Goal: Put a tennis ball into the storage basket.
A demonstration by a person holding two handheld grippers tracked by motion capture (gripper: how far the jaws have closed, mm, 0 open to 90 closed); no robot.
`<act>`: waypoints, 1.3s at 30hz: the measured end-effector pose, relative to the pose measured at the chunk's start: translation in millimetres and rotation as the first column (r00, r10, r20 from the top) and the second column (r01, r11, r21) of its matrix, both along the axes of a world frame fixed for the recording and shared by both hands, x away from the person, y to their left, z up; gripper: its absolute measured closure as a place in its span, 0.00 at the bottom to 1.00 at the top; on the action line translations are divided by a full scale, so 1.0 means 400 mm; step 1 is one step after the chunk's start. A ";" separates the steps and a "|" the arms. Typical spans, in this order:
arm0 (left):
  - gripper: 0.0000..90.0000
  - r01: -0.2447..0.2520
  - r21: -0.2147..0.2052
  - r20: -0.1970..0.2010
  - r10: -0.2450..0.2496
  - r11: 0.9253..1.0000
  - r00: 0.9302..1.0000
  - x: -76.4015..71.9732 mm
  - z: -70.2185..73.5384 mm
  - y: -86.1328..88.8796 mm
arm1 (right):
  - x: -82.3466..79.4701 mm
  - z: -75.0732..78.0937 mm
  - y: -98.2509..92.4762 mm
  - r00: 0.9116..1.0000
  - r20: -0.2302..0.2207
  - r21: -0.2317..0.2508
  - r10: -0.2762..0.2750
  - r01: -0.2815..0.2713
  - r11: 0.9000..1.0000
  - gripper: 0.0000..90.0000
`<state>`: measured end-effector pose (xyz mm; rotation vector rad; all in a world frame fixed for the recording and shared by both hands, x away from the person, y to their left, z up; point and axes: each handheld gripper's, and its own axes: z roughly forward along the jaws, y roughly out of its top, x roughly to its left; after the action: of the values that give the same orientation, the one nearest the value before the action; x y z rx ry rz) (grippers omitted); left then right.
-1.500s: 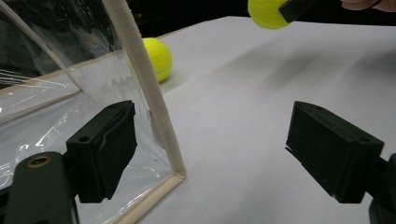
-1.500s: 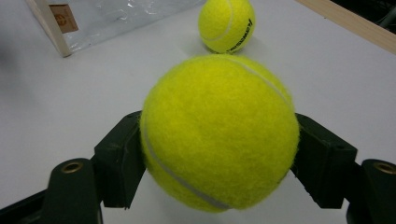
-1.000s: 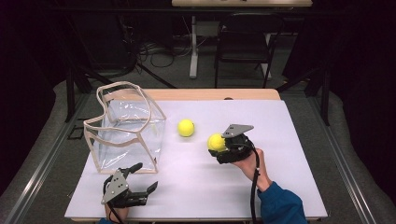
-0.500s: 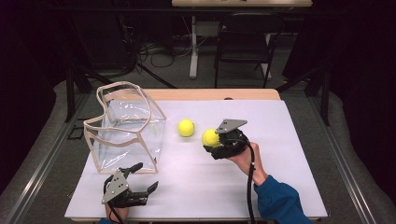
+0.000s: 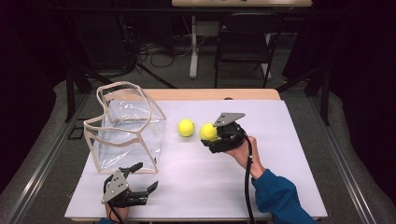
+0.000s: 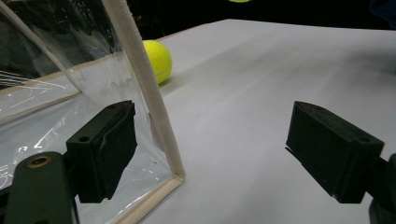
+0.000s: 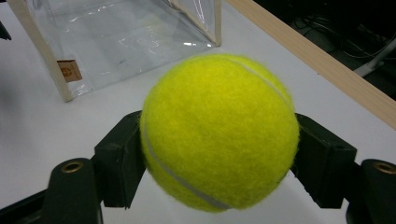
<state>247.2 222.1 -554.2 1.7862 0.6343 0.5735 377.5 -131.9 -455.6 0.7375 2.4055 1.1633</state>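
My right gripper (image 5: 210, 136) is shut on a yellow tennis ball (image 5: 208, 132), held a little above the white table (image 5: 280, 140). In the right gripper view that held ball (image 7: 219, 133) sits squeezed between both black pads (image 7: 119, 158). A second tennis ball (image 5: 186, 127) lies on the table just left of it, also seen as a ball (image 6: 158, 60) behind the bag's corner. A clear plastic bag with beige trim (image 5: 126, 128) stands open at the table's left. My left gripper (image 5: 144, 178) rests open near the front edge, close to the bag's front corner (image 6: 163, 135).
A wooden strip (image 5: 215, 94) runs along the table's far edge. Beyond it stand a dark chair (image 5: 243, 51) and table legs with cables on the floor. The table's right half is bare white surface.
My right gripper has carried its ball up and leftward, toward the loose ball and the bag. The left gripper has stayed put.
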 end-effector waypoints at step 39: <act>0.18 0.002 0.001 0.007 -0.002 1.000 1.000 -0.002 0.001 -0.005 | 0.017 0.094 0.094 0.996 0.074 -0.008 0.052 -0.052 0.999 0.29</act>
<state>246.4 220.0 -553.9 1.7848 0.6273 0.5786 384.4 -94.3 -418.0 0.6222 2.3785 1.1817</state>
